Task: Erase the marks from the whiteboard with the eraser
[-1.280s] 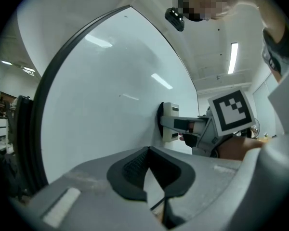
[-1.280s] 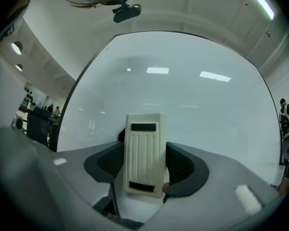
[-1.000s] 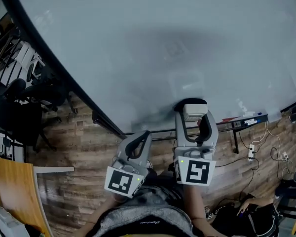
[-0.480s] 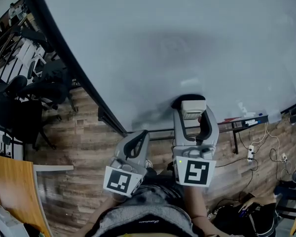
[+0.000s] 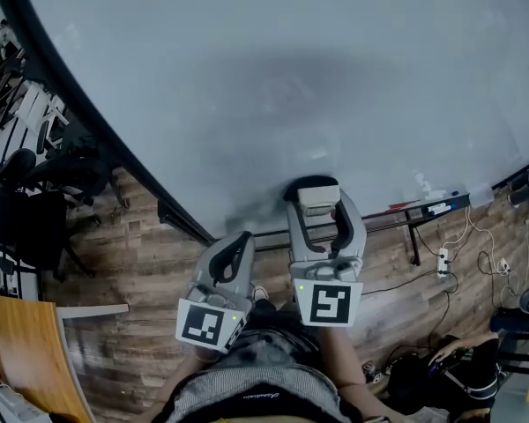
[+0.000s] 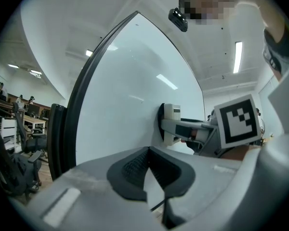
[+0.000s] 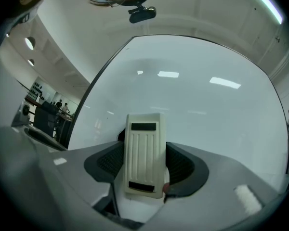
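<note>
The whiteboard [image 5: 273,69] fills the upper head view; I see only faint smudges on it [image 5: 278,82]. My right gripper [image 5: 315,203] is shut on the cream eraser [image 5: 317,198], whose dark felt side lies against the board's lower part. In the right gripper view the eraser [image 7: 144,153] stands upright between the two black pads [image 7: 183,170] with the whiteboard [image 7: 197,105] behind it. My left gripper [image 5: 232,256] hangs lower left, away from the board, jaws closed on nothing. The left gripper view shows its pads [image 6: 135,170] together and the eraser [image 6: 171,121] on the board beyond.
The board's black frame [image 5: 88,122] runs diagonally at the left, above wood flooring [image 5: 132,271]. Office chairs [image 5: 35,174] stand far left. A pen tray with markers [image 5: 432,208] sits at the board's right end, with cables and a power strip [image 5: 441,263] below.
The right gripper with the eraser has slid left and slightly down along the board. The left gripper has drifted a little left with it.
</note>
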{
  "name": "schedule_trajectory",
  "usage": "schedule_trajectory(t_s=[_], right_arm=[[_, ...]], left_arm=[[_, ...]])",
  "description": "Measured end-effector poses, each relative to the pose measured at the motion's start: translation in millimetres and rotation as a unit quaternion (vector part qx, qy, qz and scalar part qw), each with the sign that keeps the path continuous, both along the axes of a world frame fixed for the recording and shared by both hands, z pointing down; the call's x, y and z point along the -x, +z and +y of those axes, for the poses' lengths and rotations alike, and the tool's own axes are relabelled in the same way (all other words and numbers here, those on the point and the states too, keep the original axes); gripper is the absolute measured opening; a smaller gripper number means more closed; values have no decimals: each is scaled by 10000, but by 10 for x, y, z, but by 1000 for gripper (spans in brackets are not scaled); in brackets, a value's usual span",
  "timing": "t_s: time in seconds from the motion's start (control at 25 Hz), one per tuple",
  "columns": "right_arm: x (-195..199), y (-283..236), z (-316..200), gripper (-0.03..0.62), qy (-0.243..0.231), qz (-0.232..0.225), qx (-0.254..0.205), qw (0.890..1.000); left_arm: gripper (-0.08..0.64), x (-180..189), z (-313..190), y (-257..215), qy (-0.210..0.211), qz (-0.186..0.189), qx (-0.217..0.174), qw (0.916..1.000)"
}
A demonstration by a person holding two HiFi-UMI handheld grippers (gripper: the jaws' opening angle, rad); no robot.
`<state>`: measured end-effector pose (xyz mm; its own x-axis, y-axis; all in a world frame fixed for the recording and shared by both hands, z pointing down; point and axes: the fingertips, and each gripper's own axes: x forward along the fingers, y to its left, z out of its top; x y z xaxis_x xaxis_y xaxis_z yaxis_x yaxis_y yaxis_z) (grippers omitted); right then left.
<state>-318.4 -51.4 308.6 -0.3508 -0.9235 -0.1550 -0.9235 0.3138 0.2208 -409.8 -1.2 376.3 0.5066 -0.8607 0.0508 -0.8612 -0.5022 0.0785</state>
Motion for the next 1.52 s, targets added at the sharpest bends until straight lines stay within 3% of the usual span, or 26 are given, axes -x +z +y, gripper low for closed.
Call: schedule_trajectory(t_s=[0.56,0.96,1.2,1.52], right_arm=[[-117,182,-17,268,-429,-143,227,9987],[-889,126,-191,268,-577,-256,174,9979],[-1035,239,-160,267,-1061,42,610,9925],[-1131,219,-120,265,-1721,404,390,9835]], left_arm=[[3,-399,-101,40,72,-196,87,9997],[3,-1193,-298,84,102,-185,198,9996],[3,-1754,-407,75,98,-154,266,9995],[3,-1999,-522,161,-353,-104,370,9986]])
